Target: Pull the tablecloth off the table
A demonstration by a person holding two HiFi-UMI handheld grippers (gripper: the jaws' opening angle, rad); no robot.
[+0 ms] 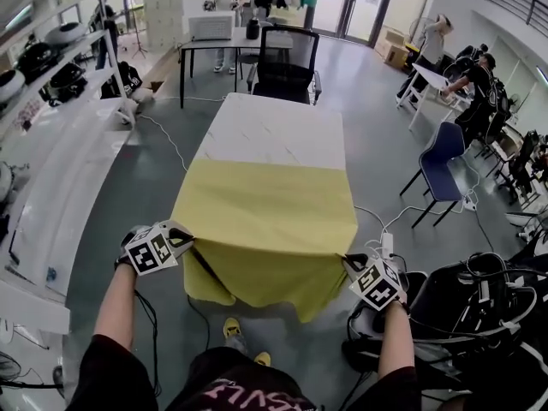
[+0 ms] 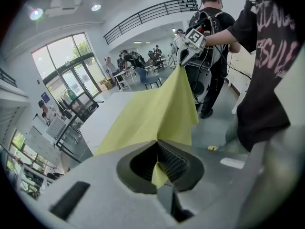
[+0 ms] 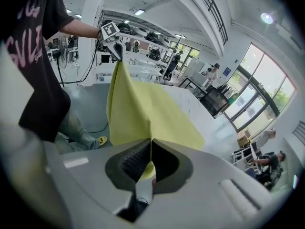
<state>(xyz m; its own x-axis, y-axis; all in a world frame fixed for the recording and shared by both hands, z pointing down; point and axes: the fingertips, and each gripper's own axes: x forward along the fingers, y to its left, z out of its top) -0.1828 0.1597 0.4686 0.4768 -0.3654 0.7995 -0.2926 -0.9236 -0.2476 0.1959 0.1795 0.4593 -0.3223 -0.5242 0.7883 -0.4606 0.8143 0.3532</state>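
With my left hand-held gripper (image 1: 187, 241) and right hand-held gripper (image 1: 349, 264) each pinching a near corner of the yellow tablecloth (image 1: 265, 217), which drapes over the desk's (image 1: 278, 131) near half, an uneven tug could slip one thin corner free.

The yellow tablecloth (image 1: 261, 217) is covering only the near half of the white tabletop (image 1: 274, 131). Its near edge is hanging off the end, with its corners pinched up in the left tool (image 1: 190, 243) and the right tool (image 1: 348, 260).
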